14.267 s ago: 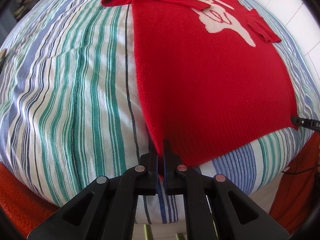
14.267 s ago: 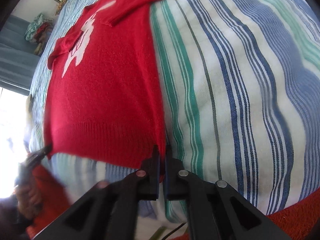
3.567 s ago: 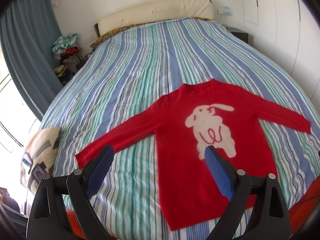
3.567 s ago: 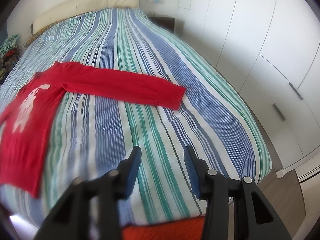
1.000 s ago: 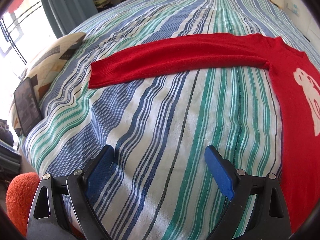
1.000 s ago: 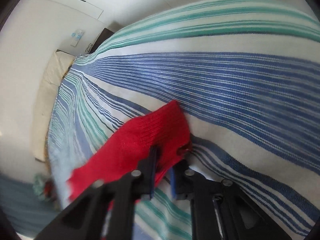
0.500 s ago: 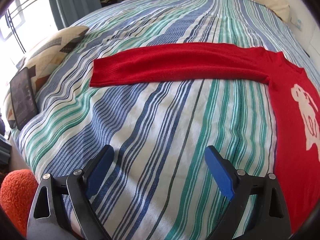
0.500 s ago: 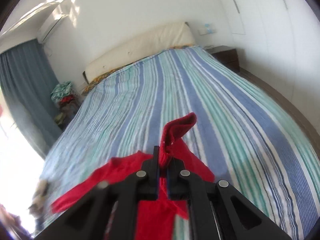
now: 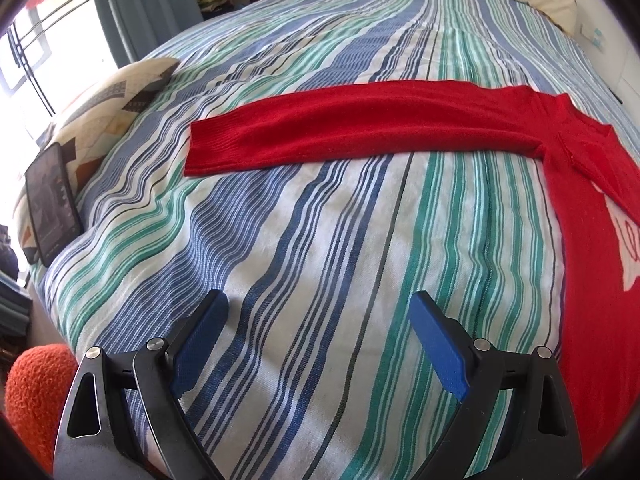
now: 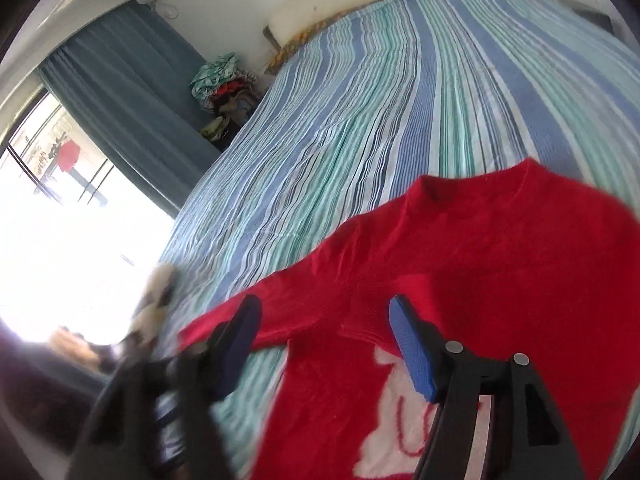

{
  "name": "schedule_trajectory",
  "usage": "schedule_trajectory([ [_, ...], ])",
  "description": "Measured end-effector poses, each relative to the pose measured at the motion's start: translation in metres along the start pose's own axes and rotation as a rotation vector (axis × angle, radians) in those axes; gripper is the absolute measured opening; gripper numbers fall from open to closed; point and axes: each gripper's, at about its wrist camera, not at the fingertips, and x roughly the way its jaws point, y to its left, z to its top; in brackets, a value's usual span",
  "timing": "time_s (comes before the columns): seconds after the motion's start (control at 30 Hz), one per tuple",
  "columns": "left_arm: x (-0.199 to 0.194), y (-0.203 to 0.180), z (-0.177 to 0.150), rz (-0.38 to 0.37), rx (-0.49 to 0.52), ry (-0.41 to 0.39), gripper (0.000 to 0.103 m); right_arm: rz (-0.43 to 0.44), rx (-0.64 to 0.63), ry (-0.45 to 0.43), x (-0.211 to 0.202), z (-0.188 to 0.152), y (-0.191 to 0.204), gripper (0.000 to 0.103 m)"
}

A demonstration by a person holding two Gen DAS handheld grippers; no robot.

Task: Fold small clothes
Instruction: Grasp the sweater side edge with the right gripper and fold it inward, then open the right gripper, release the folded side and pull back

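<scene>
A red sweater (image 9: 592, 280) with a white rabbit motif (image 10: 400, 420) lies flat on the striped bed (image 9: 320, 220). Its left sleeve (image 9: 360, 128) stretches out straight across the stripes. Its other sleeve lies folded over the chest (image 10: 460, 280). My left gripper (image 9: 317, 298) hovers open over bare bedding, short of the outstretched sleeve, holding nothing. My right gripper (image 10: 323, 304) is above the sweater's chest, near the left armpit. Its jaws are opening, and no cloth is pinched between the blue pads (image 10: 412, 352).
A patterned pillow (image 9: 116, 100) with a dark tablet (image 9: 52, 196) leaning on it sits at the bed's left edge. An orange fuzzy thing (image 9: 36, 384) lies below that edge. A clothes pile (image 10: 224, 80), a grey-blue curtain (image 10: 132, 92) and a bright window are beyond the bed.
My right gripper, shut on the right cuff, swung across over the sweater's body, and its jaws have since come apart and let the sleeve go. The left gripper stayed put, open.
</scene>
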Motion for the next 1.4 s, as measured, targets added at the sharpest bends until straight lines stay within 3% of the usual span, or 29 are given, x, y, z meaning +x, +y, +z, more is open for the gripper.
schedule_trajectory([
  [0.07,0.001,0.0,0.001,-0.006,-0.001,0.002,0.093,0.055,0.032,-0.002,-0.009,-0.012,-0.011,0.066],
  [0.13,0.003,-0.001,0.002,-0.014,-0.007,0.008,0.093,0.037,0.032,-0.025,-0.031,-0.015,-0.029,0.066],
  [0.27,0.007,-0.005,0.003,-0.014,-0.005,0.014,0.093,-0.159,0.096,-0.093,-0.092,-0.001,-0.091,0.067],
  [0.33,0.009,-0.01,0.003,-0.001,0.01,0.014,0.093,-0.212,0.124,-0.116,-0.117,0.009,-0.112,0.065],
  [0.4,0.011,-0.014,0.002,0.015,0.027,0.012,0.093,-0.207,0.121,-0.119,-0.129,0.017,-0.12,0.058],
  [0.5,0.012,-0.015,0.0,0.029,0.042,0.006,0.094,-0.116,0.161,-0.019,-0.107,0.017,-0.132,0.052],
  [0.53,0.012,-0.015,0.0,0.029,0.043,0.005,0.094,-0.126,0.18,0.013,-0.094,0.012,-0.137,0.052],
  [0.6,0.012,-0.013,-0.001,0.029,0.037,0.01,0.095,-0.247,0.198,0.067,-0.069,-0.003,-0.153,0.05],
  [0.67,0.014,-0.01,-0.001,0.02,0.026,0.018,0.096,-0.492,0.206,0.13,-0.054,-0.021,-0.178,0.033],
  [0.7,0.015,-0.009,-0.001,0.016,0.021,0.022,0.097,-0.55,0.206,0.126,-0.055,-0.026,-0.187,0.011],
  [0.73,0.015,-0.009,0.0,0.014,0.018,0.026,0.097,-0.563,0.205,0.098,-0.06,-0.027,-0.19,0.011],
  [0.83,0.018,-0.01,0.001,0.013,0.015,0.031,0.097,-0.552,0.146,0.026,-0.075,-0.017,-0.171,0.013],
  [0.97,0.019,-0.01,0.002,0.013,0.014,0.033,0.097,-0.396,0.077,0.034,-0.077,-0.008,-0.143,0.017],
  [1.0,0.019,-0.009,0.002,0.012,0.013,0.033,0.097,-0.368,0.084,0.055,-0.074,-0.011,-0.144,0.024],
  [1.07,0.02,-0.009,0.002,0.013,0.013,0.035,0.099,-0.431,0.091,0.13,-0.057,-0.028,-0.156,0.031],
  [1.1,0.02,-0.009,0.001,0.015,0.012,0.035,0.099,-0.497,0.09,0.171,-0.052,-0.039,-0.165,0.028],
  [1.13,0.021,-0.009,0.001,0.016,0.012,0.034,0.1,-0.51,0.092,0.164,-0.054,-0.047,-0.17,0.023],
  [1.2,0.022,-0.009,0.001,0.018,0.008,0.032,0.101,-0.486,0.098,0.084,-0.07,-0.05,-0.169,0.027],
  [1.3,0.024,-0.008,0.001,0.02,0.004,0.037,0.102,-0.536,0.006,-0.016,-0.104,-0.064,-0.148,0.057],
  [1.4,0.025,-0.008,0.0,0.021,-0.002,0.036,0.102,-0.578,-0.085,-0.078,-0.138,-0.095,-0.127,0.061],
])
